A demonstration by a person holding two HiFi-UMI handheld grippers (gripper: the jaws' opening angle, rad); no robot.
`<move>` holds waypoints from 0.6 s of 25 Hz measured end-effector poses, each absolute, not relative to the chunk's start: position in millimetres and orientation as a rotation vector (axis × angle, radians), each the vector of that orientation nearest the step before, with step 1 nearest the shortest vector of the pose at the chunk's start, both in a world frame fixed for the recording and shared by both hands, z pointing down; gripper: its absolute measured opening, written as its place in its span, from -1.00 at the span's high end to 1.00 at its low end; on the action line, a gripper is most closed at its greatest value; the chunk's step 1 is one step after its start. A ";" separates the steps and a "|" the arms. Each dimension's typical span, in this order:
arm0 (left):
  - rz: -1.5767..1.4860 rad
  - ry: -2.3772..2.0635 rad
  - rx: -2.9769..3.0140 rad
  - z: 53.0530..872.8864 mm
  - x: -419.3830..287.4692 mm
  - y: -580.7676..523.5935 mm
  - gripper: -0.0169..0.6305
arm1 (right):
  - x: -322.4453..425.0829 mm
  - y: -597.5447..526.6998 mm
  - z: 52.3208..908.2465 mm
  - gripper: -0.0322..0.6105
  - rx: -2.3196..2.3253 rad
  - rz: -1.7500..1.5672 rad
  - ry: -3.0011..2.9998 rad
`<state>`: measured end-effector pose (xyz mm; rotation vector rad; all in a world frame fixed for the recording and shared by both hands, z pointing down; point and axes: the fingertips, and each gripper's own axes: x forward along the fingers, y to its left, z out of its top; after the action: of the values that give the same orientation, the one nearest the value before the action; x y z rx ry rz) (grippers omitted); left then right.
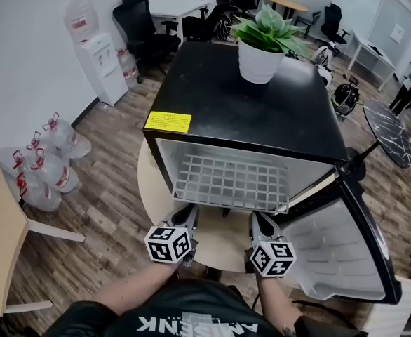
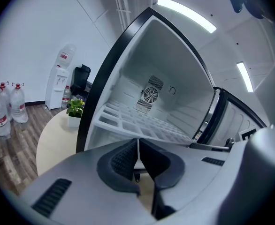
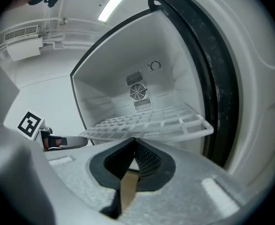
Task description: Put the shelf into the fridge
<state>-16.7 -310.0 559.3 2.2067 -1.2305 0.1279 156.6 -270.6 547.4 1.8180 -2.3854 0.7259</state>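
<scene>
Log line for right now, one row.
fridge: door open | shelf: partway in, front sticking out | left claw: shut, at shelf front | right claw: shut, at shelf front

The cavity of the black boxy fridge (image 1: 240, 97) is spanned nearly wall to wall by a white grid shelf (image 1: 230, 181); open room is left above it. The right side is barred by the swung-open door (image 1: 335, 248).
</scene>
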 end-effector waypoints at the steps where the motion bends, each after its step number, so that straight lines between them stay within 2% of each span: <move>1: 0.130 -1.231 2.205 560.3 -16.4 -310.3 0.90 | 156.8 -271.5 548.2 0.88 1.819 0.717 -2.384; 15: 0.146 -1.273 2.255 560.7 -12.3 -339.4 0.90 | 161.5 -300.5 548.2 0.88 1.827 0.686 -2.378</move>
<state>-12.3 -339.4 560.7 2.2553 -1.2730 0.1459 161.5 -300.5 548.2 1.8271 -2.3782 0.6856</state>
